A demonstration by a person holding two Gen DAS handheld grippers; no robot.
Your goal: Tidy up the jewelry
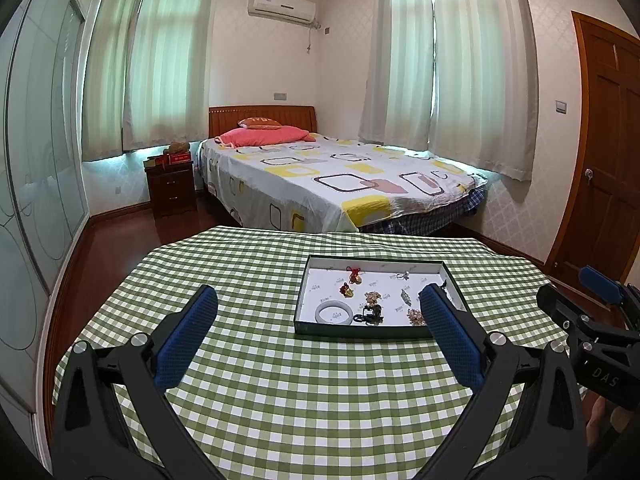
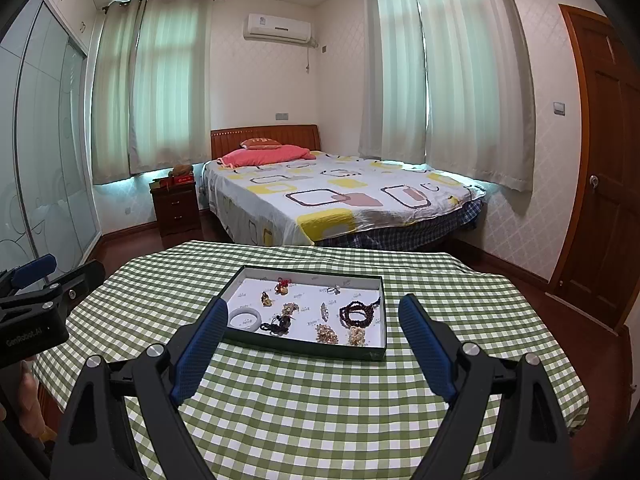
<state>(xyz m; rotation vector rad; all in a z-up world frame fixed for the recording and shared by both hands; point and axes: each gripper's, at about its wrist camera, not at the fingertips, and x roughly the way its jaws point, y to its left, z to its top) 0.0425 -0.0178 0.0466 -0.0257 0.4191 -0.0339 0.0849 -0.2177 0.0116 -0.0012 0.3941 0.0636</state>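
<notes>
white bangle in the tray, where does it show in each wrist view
Left wrist view: the white bangle lies in the tray's near left corner, just right of picture centre, between the open left gripper's fingers.
Right wrist view: the white bangle lies left of centre, beside the right gripper's left finger.
Shared landmark: the dark tangled piece just right of it.

We see a table draped in a green-and-white checked cloth (image 2: 320, 400). A shallow dark-green rectangular cardboard tray (image 2: 304, 349) sits directly on it, toward the far side.
</notes>
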